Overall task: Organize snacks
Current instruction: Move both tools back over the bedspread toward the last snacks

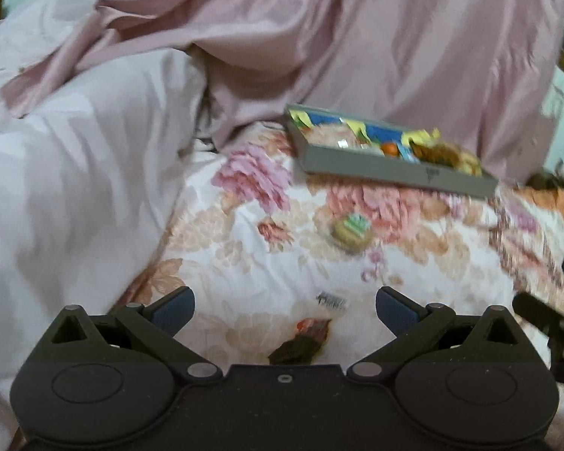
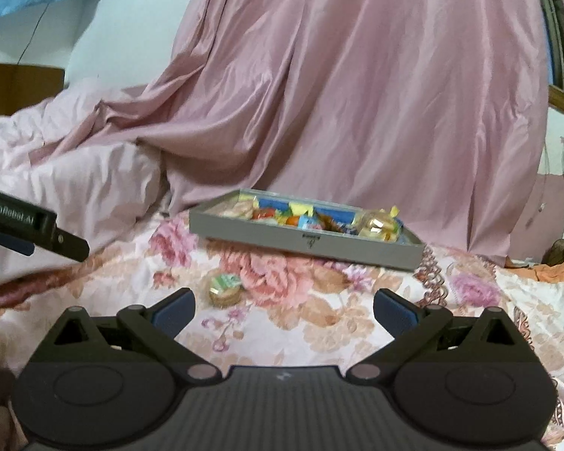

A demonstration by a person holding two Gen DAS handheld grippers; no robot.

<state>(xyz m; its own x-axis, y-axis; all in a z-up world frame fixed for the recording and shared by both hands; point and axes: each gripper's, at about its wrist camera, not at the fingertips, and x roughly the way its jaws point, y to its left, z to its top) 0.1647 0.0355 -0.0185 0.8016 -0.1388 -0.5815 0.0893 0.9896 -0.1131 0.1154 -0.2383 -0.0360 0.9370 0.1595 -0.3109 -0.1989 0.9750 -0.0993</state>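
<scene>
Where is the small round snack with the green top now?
The round snack lies alone on the flowered bedsheet, in front of the gray tray and outside it, near the tray's left end in both views.

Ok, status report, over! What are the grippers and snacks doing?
Left gripper open, empty. Right gripper open, empty. Tray full; one snack loose on bedspread. Nothing blocking.

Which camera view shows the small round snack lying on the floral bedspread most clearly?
The right wrist view: the round snack is sharper there, with its green-white top and golden side distinct. The left wrist view shows the same snack farther off and blurred by motion.
</scene>
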